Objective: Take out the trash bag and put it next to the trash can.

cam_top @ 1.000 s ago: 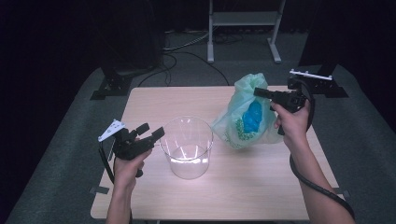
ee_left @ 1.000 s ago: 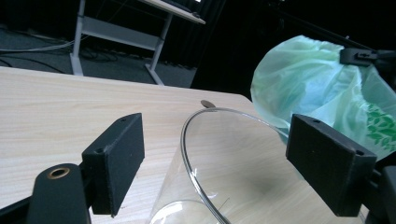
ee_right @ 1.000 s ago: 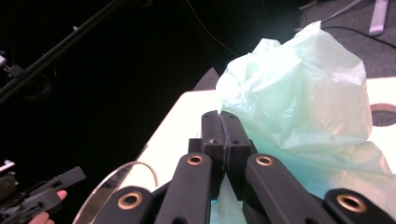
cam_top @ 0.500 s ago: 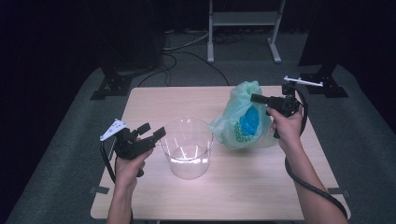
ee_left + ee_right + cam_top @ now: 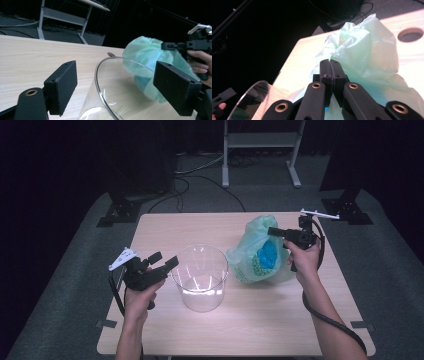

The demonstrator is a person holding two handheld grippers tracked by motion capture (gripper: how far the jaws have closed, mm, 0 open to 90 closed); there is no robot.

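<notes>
The high view looks forward and down over the whole table (image 5: 250,335). Each gripper view sits low, close behind its jaws. All three views share the glass bowl (image 5: 200,276) (image 5: 117,95) (image 5: 249,102) and green bag (image 5: 257,251) (image 5: 147,52) (image 5: 364,47).

A clear glass tub (image 5: 201,277) stands upright and open-topped near the middle of the table, just ahead of the left gripper (image 5: 164,264), whose parted jaws point at its rim; in that gripper's own view the curved rim (image 5: 110,82) runs between the two jaws. Beyond the tub sits a pale green bag (image 5: 257,251), crumpled and bulging, with something blue and some small green bits showing through its thin film. The right gripper (image 5: 273,231) hangs at the bag's top, jaws pressed together against the bunched plastic (image 5: 359,52).
</notes>
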